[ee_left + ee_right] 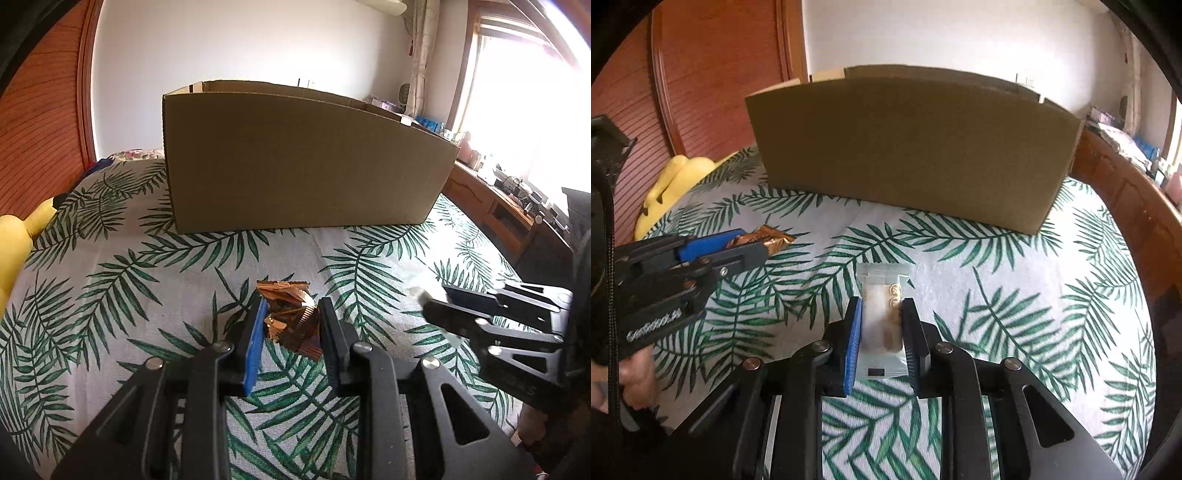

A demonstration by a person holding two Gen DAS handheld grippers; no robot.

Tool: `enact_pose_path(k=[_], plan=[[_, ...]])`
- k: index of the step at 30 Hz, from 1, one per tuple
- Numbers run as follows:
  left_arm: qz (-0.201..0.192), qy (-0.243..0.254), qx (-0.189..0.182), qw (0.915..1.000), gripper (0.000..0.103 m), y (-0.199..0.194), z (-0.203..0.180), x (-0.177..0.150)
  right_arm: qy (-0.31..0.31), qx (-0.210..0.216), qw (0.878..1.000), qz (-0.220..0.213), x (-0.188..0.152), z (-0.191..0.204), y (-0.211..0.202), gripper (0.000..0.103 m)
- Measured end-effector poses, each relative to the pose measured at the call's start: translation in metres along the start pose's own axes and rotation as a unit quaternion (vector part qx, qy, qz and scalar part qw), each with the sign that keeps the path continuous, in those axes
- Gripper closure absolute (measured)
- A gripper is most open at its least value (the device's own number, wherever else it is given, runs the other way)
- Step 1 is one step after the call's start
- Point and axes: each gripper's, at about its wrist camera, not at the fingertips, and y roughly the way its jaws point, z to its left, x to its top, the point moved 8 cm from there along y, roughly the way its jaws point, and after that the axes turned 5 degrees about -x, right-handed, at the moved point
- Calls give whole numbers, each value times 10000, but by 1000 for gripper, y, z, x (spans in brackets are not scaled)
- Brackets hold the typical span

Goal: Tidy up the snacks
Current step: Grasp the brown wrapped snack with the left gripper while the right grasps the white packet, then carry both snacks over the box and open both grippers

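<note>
An open cardboard box (306,158) stands on the leaf-print bedspread (129,280), also in the right wrist view (908,147). My left gripper (291,314) is shut on a copper-brown foil snack packet (291,317), held just above the cloth in front of the box; it also shows from the right wrist (761,242). My right gripper (881,314) is shut on a pale white-blue biscuit packet (884,317), to the right of the left gripper. The right gripper also shows in the left wrist view (432,299).
A yellow plush toy (670,184) lies at the left of the bed by a wooden slatted door (713,74). A wooden bed frame (1126,199) and a cluttered desk (509,192) under a bright window are at the right.
</note>
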Motion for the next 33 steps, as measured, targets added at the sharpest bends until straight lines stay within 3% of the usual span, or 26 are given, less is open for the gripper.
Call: enact_pose_path(k=[9,15,33], plan=[[-178,171,61,9997,77,-9,-6,4,52,22,9995,-307,2,-2,-29,84],[-173,109,-106,9997,77,-13,-11,8,-8,64,9986,-532,11,0,-47,83],[-685,541,-254,9959,76,-56,-34,71,49,117,9950,-995,49,-15,-75,83]])
